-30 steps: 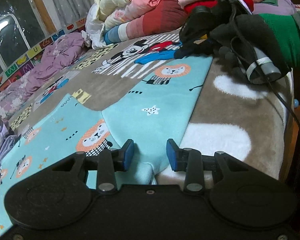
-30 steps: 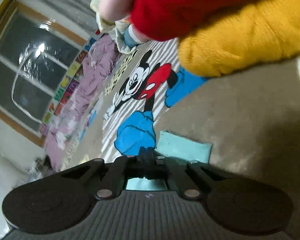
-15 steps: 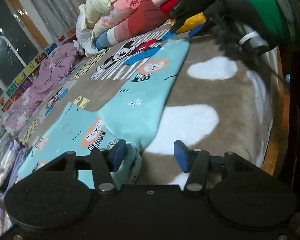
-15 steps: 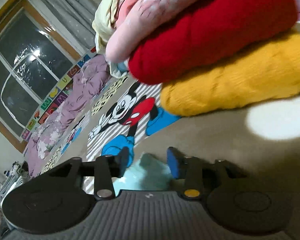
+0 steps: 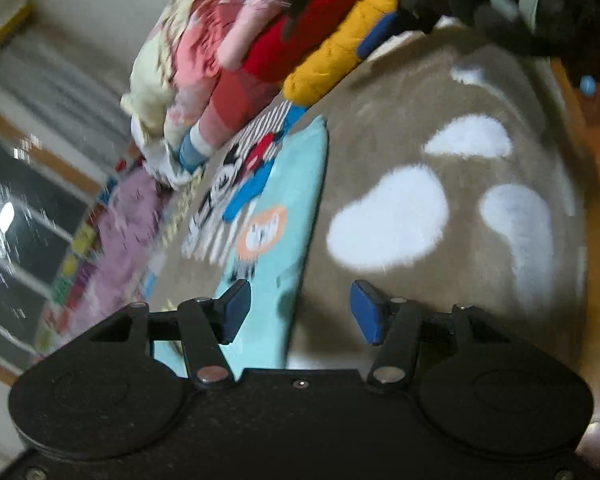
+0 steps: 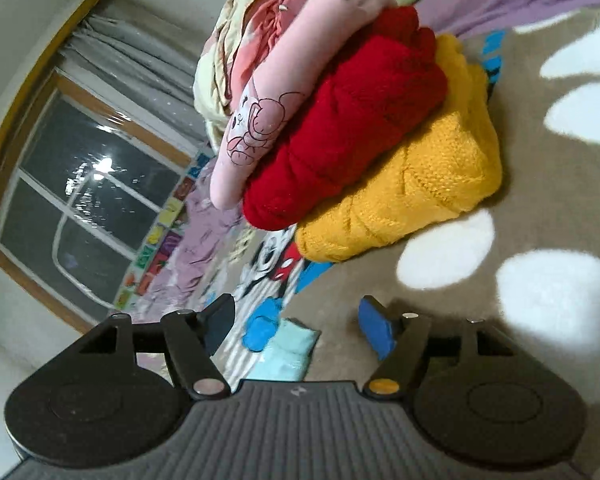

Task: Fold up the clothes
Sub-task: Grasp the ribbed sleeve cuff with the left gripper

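Over the teal garment (image 5: 292, 216) both grippers' jaws are opening, nothing gripped; no writing is legible on it.

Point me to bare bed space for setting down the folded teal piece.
Free: brown blanket with white patches, between the teal garment edge and the bed's wooden side. Crowded: the folded stack, yellow sweater lowest, and the Mickey print side beyond the garment.

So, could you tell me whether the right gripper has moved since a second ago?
Yes. The right gripper has backed away from the yellow sweater, which now looks farther off with its whole stack showing. Its jaws are opening, with nothing gripped.
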Available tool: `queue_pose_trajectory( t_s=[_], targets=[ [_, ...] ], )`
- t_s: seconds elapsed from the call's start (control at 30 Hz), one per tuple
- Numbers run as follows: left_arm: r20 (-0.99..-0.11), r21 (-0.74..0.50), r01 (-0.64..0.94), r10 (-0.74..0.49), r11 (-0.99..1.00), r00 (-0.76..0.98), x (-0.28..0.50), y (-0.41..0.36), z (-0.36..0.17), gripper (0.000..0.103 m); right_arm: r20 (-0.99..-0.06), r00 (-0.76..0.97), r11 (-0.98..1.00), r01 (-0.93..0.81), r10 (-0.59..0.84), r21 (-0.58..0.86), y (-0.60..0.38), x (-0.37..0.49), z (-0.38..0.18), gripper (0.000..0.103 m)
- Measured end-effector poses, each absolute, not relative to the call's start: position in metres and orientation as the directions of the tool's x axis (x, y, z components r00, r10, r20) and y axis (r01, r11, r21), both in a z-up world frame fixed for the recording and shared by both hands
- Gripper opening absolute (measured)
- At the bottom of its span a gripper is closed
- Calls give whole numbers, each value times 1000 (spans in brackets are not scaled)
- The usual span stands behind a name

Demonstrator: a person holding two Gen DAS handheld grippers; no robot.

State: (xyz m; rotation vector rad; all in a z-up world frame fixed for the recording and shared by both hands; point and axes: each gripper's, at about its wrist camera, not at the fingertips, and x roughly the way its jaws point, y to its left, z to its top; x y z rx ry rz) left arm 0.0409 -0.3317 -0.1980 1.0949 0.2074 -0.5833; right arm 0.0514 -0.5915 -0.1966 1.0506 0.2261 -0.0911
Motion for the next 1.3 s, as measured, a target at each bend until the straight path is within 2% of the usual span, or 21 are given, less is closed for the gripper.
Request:
queue_pose_trajectory(
  t_s=[0.27,0.6,0.67,0.9,0.97,1.07,1.2,1.3],
  targets=[
    [-372,862,456,-335,223,866,67,-383,-207,55,-91,988,418,33,121,908,-613,53,-191,72],
    [-358,895,418,-307,156,882,96,-430,-212,53,-40,995,331,6,96,944,-637,44,-199,73],
    [-366,892,423,-296,159,883,104,-437,-212,49,-35,996,317,6,86,948,-640,43,-200,73],
    [-391,888,429,-222,165,893,124,-464,-218,22,-24,997,305,-1,76,952,-641,46,-200,73],
    [-399,882,435,-206,178,893,129,-467,-217,21,-24,997,304,-1,76,953,-641,48,-199,73],
    [-423,862,460,-200,213,884,138,-467,-211,9,-15,998,305,-4,60,952,-641,46,-200,73],
    [-437,797,492,-228,351,870,144,-454,-183,5,-3,1000,307,-4,23,952,-642,41,-200,73],
    [-469,661,547,-286,513,835,152,-423,-137,5,4,1000,308,-3,-3,951,-641,38,-201,73]
  ],
)
